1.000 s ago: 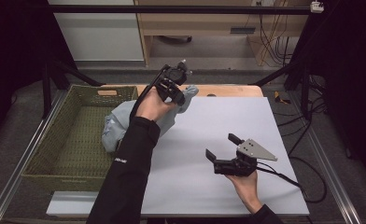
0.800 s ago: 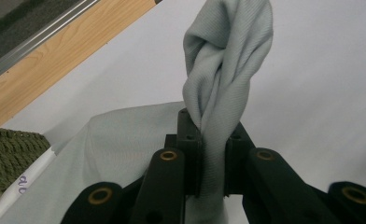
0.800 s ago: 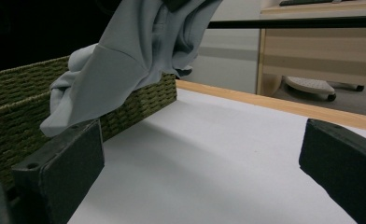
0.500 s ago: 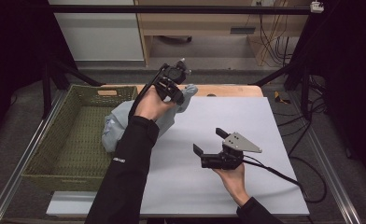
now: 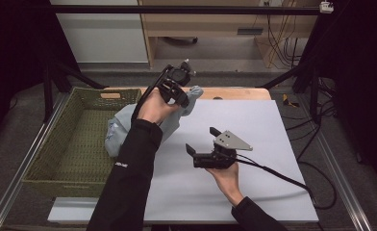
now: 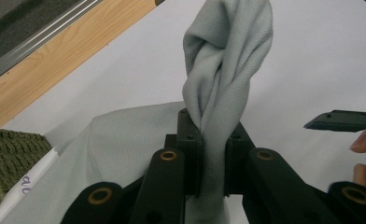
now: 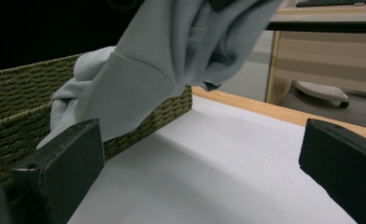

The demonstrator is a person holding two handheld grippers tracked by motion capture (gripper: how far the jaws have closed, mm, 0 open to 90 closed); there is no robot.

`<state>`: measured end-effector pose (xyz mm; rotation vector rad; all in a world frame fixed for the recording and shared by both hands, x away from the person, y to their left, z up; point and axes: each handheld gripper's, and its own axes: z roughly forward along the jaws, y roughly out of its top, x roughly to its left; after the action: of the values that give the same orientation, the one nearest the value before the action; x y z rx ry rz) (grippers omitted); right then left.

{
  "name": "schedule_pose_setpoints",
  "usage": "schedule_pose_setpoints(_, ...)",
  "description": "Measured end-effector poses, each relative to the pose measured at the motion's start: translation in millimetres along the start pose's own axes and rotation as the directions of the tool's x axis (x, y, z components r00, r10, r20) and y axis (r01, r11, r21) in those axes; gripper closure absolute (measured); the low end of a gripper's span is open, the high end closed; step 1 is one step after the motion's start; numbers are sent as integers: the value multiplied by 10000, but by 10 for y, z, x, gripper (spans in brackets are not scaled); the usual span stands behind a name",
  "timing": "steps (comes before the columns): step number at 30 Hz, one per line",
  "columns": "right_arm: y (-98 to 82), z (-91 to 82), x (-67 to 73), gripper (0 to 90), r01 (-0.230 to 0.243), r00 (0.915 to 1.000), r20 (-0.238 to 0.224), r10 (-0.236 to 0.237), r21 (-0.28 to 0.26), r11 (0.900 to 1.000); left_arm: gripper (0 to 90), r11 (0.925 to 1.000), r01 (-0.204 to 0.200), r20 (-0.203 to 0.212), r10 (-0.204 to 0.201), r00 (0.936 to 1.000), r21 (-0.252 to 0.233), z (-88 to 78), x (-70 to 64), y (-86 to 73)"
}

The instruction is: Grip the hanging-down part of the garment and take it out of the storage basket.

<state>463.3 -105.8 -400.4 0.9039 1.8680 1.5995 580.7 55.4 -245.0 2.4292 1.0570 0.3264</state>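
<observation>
At the left of the high view you have a green woven basket (image 5: 76,139) sitting against the left edge of the table (image 5: 254,139), whose pale grey-white sheet covers most of a wooden top that shows as a strip along the far edge. Draped from the basket's right rim up toward the upper middle of the frame is the light grey garment (image 5: 129,126); your left gripper (image 5: 180,94) holds it raised, and in the left gripper view its jaws are pressed together on a twisted bunch of that cloth (image 6: 221,93). Right of centre, your right gripper (image 5: 202,141) hovers above the bare sheet, pointing left toward the cloth, its jaws standing wide apart with nothing between them; the right gripper view looks past them at the hanging garment (image 7: 172,60) and the basket wall (image 7: 17,112). Its cable (image 5: 282,175) trails to the lower right. Beyond the table, a pale wooden cabinet (image 5: 210,24) stands on a grey floor, with dark frame posts at both sides.
</observation>
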Motion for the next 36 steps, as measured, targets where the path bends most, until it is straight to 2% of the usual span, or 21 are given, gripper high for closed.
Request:
schedule_pose_setpoints(3, 6, 89, 46, 4, 124, 9999, -65, -123, 51, 9999, 801, 10000, 9, -6, -9, 10000, -33, 3, 3, -1)
schedule_pose_setpoints(4, 9, 120, 74, 4, -26, 10000, -60, 27, 108, 9999, 801, 10000, 15, 10, -15, 10000, -23, 3, 3, 0)
schedule_pose_setpoints(5, 7, 153, 84, 4, 112, 9999, -109, -111, 102, 9999, 802, 10000, 14, 25, -14, 10000, -26, 7, 1, -2)
schedule_pose_setpoints(6, 10, 181, 109, 5, -18, 9999, -140, 20, 144, 9999, 801, 10000, 12, 4, -12, 10000, 1, 7, 2, -1)
schedule_pose_setpoints(7, 8, 234, 117, 4, 127, 9997, -220, -122, 197, 9997, 802, 10000, -2, 9, 2, 10000, 12, 7, 4, 0)
schedule_pose_setpoints(12, 15, 341, 150, 5, 161, 9994, -316, -155, 187, 9997, 802, 10000, -33, -33, 33, 10000, 60, -13, 2, 10)
schedule_pose_setpoints(13, 20, 366, 174, 5, -17, 9994, -356, 25, 210, 9998, 801, 10000, -22, -30, 22, 10000, 20, -22, 8, 12)
schedule_pose_setpoints(15, 20, 426, 199, 5, -63, 9992, -399, 75, 285, 9996, 801, 10000, -2, -48, 2, 10000, 37, -27, 13, 16)
schedule_pose_setpoints(17, 11, 486, 201, 6, 71, 9989, -470, -61, 215, 9997, 801, 10000, -10, -59, 10, 10000, 55, -28, 13, 19)
schedule_pose_setpoints(19, 14, 533, 228, 8, -153, 9988, -470, 166, 268, 9995, 802, 10000, -30, -42, 30, 10000, 80, -27, 12, 21)
schedule_pose_setpoints(20, 4, 564, 217, 10, 81, 9985, -549, -73, 147, 9999, 801, 9999, -31, -76, 32, 10000, 111, -26, 9, 24)
schedule_pose_setpoints(21, 5, 624, 258, 15, -205, 9977, -634, 222, 277, 9994, 801, 9999, -9, 7, 9, 10000, 129, -21, 5, 25)
schedule_pose_setpoints(24, 2, 683, 297, 18, -302, 9974, -638, 331, 452, 9985, 801, 9999, -40, -39, 40, 10000, 161, -13, 6, 28)
schedule_pose_setpoints(25, -17, 728, 275, 20, 154, 9980, -611, -136, 290, 9995, 801, 9999, -39, -53, 40, 10000, 161, -11, 5, 29)
schedule_pose_setpoints(26, -7, 750, 311, 21, -357, 9970, -671, 386, 445, 9984, 801, 9999, -46, -38, 46, 10000, 152, -9, 6, 29)
schedule_pose_setpoints(27, -12, 782, 316, 24, -374, 9969, -671, 406, 476, 9982, 801, 9998, -70, -41, 71, 10000, 185, -9, 4, 31)
schedule_pose_setpoints(28, -29, 827, 295, 28, -81, 9980, -623, 102, 344, 9994, 801, 9998, -88, -41, 89, 10000, 183, -9, 2, 30)
schedule_pose_setpoints(29, -24, 846, 318, 30, -480, 9962, -700, 511, 451, 9978, 801, 9998, -85, -28, 86, 10000, 187, -8, 3, 27)
schedule_pose_setpoints(30, -28, 875, 329, 33, -579, 9955, -721, 610, 442, 9973, 802, 9998, -97, -30, 97, 9999, 187, -8, 4, 25)
schedule_pose_setpoints(31, -33, 915, 351, 38, -778, 9954, -526, 800, 432, 9960, 801, 9998, -80, -31, 81, 10000, 194, -8, 7, 23)
schedule_pose_setpoints(36, -18, 992, 389, 72, -597, 9962, -623, 611, 233, 9979, 801, 9998, -76, -22, 76, 10000, 161, -17, 6, 11)
